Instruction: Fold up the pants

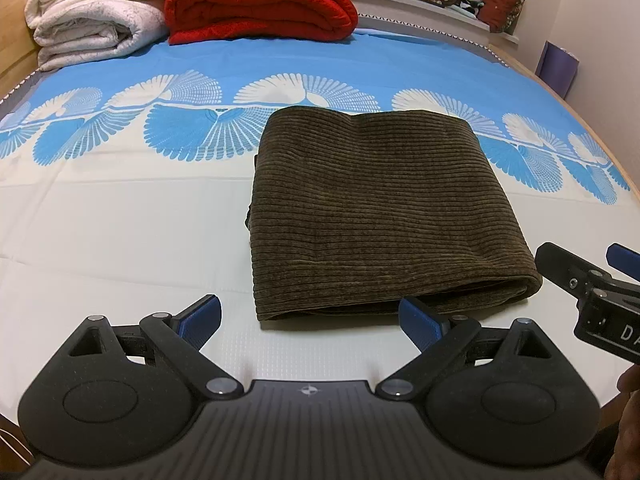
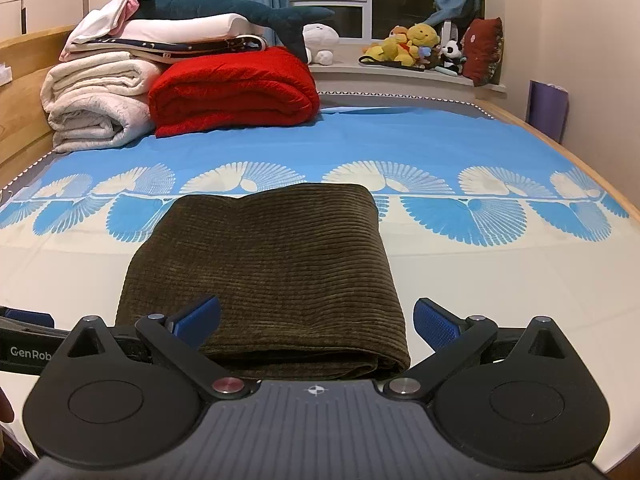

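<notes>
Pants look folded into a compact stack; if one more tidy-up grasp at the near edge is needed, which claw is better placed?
Right, probably. The right claw is open and faces the pants head-on, spanning their near edge. The left claw, also open, sits off their left corner over bare sheet.

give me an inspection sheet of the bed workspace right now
Surface: bed sheet, cream near the camera, blue fan pattern farther back, flat.
Job's things: brown corduroy pants folded into a compact rectangle, lying flat.
Clutter: red blanket and white blankets stacked at the far end.
Grippers: left gripper open, holding nothing, at the near edge of the pants; right gripper open, holding nothing, over the near edge of the pants.
Cables: nothing seen.
Surroundings: stuffed toys on the window ledge, plush shark atop the bedding pile.
</notes>
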